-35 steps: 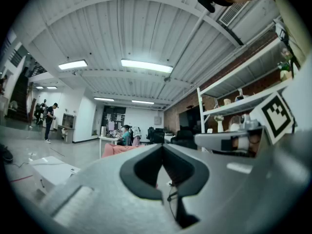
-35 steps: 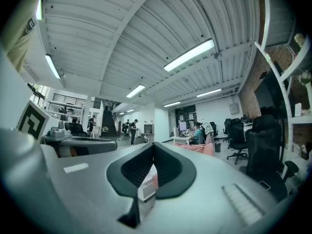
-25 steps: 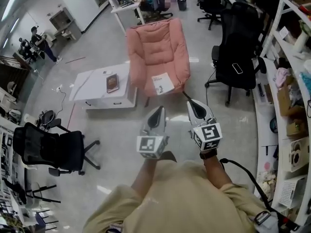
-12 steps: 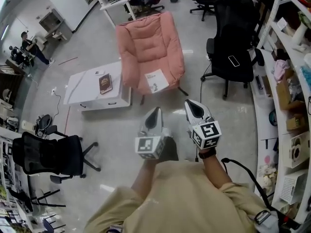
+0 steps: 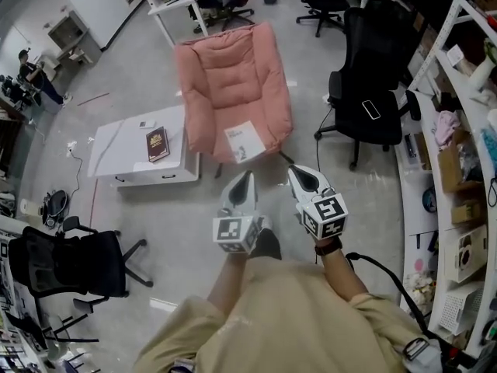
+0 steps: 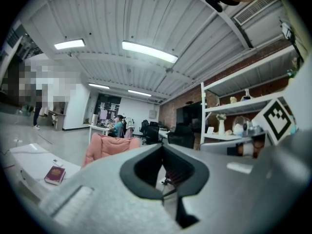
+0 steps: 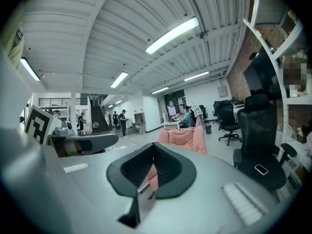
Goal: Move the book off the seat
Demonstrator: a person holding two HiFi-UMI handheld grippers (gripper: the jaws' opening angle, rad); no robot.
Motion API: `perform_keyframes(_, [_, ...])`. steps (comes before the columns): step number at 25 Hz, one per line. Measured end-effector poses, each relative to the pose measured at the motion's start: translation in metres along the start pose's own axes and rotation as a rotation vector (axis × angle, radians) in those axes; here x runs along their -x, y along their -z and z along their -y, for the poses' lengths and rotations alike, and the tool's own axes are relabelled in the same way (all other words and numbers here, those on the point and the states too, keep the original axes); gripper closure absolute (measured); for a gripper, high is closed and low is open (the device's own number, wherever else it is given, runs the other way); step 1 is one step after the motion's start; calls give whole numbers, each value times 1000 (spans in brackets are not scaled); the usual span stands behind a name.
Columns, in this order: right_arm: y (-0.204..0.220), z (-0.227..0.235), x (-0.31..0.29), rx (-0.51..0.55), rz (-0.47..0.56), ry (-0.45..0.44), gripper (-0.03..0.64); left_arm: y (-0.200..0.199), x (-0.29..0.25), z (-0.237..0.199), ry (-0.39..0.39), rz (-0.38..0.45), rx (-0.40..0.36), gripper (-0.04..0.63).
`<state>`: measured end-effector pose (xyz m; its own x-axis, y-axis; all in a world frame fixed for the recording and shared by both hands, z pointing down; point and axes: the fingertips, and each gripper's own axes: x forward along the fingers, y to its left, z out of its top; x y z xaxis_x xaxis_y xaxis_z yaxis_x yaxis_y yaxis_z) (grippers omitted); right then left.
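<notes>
Grey polished floor [image 5: 155, 208] fills most of the head view, with open room between me and the pink armchair [image 5: 233, 92]. On its seat, close to the front edge and turned askew, lies the white book [image 5: 244, 141]; its cover carries print too small for me to read. A low white tabletop [image 5: 124, 150] stands just beside the armchair and bears a dark red book [image 5: 158, 144]. On the other side, across a strip of bare floor, a black office chair [image 5: 371, 109] has a phone [image 5: 373, 109] lying on its seat, and shelving [image 5: 466, 130] runs along that wall. I hold the left gripper [image 5: 247, 176] and right gripper [image 5: 295, 169] side by side, short of the armchair and touching nothing; their cubes show square black-and-white patterns, no words.

From the left gripper view I see its jaws [image 6: 163, 147] pressed together with nothing between them. Beyond them are the armchair's back [image 6: 105, 147], the tabletop [image 6: 29, 157] and the dark red book [image 6: 54, 174], but the seat is out of sight behind the gripper's body.

From the right gripper view, its jaws [image 7: 153, 147] are likewise together and empty. This view alone shows the office chair [image 7: 261, 150] and its phone [image 7: 262, 169] from the side, with the armchair [image 7: 183, 135] straight ahead; only the head view shows me the white book.
</notes>
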<state>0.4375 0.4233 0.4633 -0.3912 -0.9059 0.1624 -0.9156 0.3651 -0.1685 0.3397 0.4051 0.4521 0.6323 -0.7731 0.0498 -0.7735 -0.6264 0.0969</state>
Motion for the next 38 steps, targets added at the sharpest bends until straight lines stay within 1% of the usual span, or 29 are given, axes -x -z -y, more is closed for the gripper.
perform_keyframes(4, [-19, -2, -57, 6, -3, -8, 611, -15, -35, -47, 20, 6, 12, 592])
perform_keyframes(7, [-26, -10, -99, 30, -24, -24, 611, -21, -62, -84, 27, 8, 41, 592])
perform_keyframes(9, [-26, -10, -124, 41, -45, -33, 611, -23, -82, -101, 41, 15, 59, 592])
perform_keyframes(14, [-26, 4, -183, 36, -86, -26, 611, -18, -120, -141, 61, 12, 61, 592])
perform_keyframes(18, [-29, 6, -229, 8, -68, -54, 611, -3, -130, -189, 34, -25, 75, 592])
perform_keyframes(20, [-20, 3, -247, -10, -77, -68, 611, 14, -130, -214, 11, -50, 104, 592])
perform_keyframes(22, [-3, 5, -263, -46, -113, -74, 611, 32, -130, -234, -12, -80, 143, 592])
perform_keyframes(24, [18, 9, -275, -101, -156, -75, 611, 49, -131, -250, -34, -116, 180, 592])
perform_keyframes(26, [40, 14, -286, -161, -194, -79, 611, 70, -130, -266, -63, -153, 235, 592])
perform_keyframes(30, [83, 25, -312, -297, -247, -94, 611, 122, -129, -293, -108, -225, 354, 592])
perform_keyframes(34, [125, 39, -347, -413, -298, -130, 603, 183, -138, -316, -146, -316, 443, 591])
perform_keyframes(36, [149, 49, -362, -470, -331, -128, 592, 216, -144, -325, -161, -376, 477, 570])
perform_keyframes(38, [176, 60, -378, -554, -385, -107, 570, 247, -155, -332, -165, -434, 520, 552])
